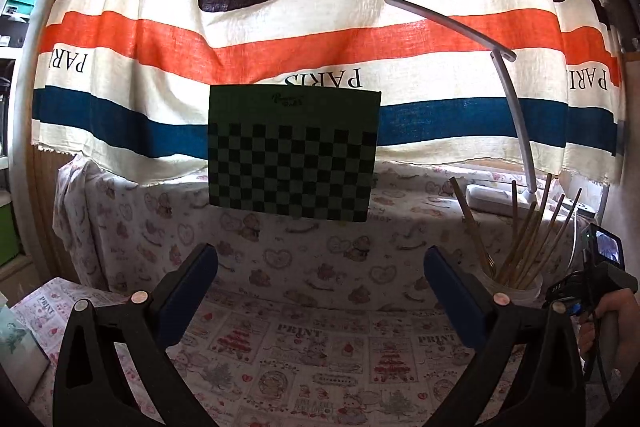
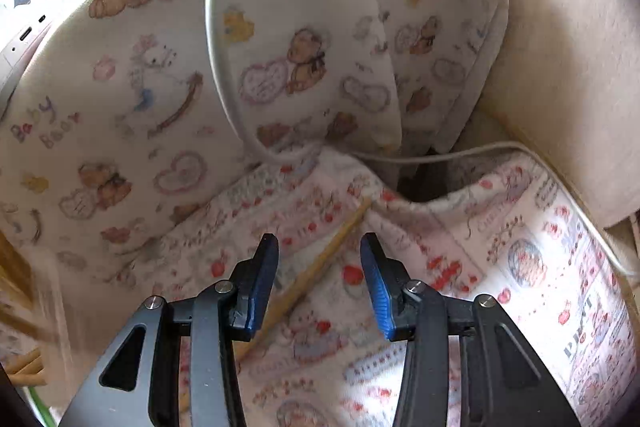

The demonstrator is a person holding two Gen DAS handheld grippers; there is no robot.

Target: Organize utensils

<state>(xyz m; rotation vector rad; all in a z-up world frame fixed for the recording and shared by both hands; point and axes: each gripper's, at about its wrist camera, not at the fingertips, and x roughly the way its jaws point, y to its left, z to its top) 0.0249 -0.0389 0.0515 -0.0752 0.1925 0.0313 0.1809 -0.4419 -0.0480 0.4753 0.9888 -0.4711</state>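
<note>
A pale cup [image 1: 516, 287] at the right holds several wooden chopsticks [image 1: 520, 239] standing fanned out. My left gripper [image 1: 320, 251] hovers open and wide over the printed tablecloth [image 1: 320, 347], with nothing between its fingers. Beside the cup, a hand [image 1: 612, 311] holds the other gripper's handle. In the right wrist view, my right gripper [image 2: 319, 239] points steeply down and is open. A single wooden chopstick [image 2: 320, 263] lies slanted on the cloth below, running through the gap between the jaws, and the pads stand clear of it. More chopsticks [image 2: 24, 367] blur at the lower left edge.
A white desk lamp [image 1: 516, 115] arches over the cup, with a power strip [image 1: 492, 201] behind it. A green checkerboard card [image 1: 292, 151] hangs on the striped curtain [image 1: 280, 39]. A white cable [image 2: 216, 27] loops over the bear-print cloth, and a dark gap [image 2: 424, 187] opens behind the chopstick's far end.
</note>
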